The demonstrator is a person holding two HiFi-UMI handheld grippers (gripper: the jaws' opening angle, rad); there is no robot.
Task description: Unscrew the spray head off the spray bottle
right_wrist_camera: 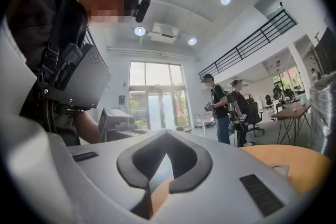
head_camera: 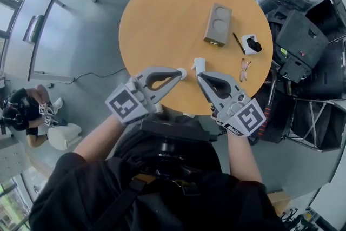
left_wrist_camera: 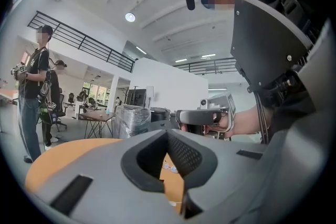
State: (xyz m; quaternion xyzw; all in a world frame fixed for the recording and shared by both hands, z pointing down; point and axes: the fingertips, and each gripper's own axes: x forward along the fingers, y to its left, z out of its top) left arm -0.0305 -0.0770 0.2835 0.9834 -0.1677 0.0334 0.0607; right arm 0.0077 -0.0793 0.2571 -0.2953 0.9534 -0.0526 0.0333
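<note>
I cannot make out a spray bottle in any view. Over the near edge of the round orange table (head_camera: 162, 13), my left gripper (head_camera: 183, 73) and right gripper (head_camera: 199, 65) hover with their tips close together, pointing at each other. Both are shut with nothing between the jaws. The left gripper view shows its own closed jaws (left_wrist_camera: 168, 132) and, beyond them, the right gripper (left_wrist_camera: 205, 117) in a hand. From the right gripper view I look along closed jaws (right_wrist_camera: 167, 132) to the left gripper (right_wrist_camera: 118, 120) behind.
On the table's right half lie a grey block with two round recesses (head_camera: 218, 23), a dark pen (head_camera: 238, 43), a small white and black object (head_camera: 251, 44) and a pair of glasses (head_camera: 245, 68). Black cases (head_camera: 303, 35) crowd the table's right. Two people (right_wrist_camera: 226, 107) stand farther off.
</note>
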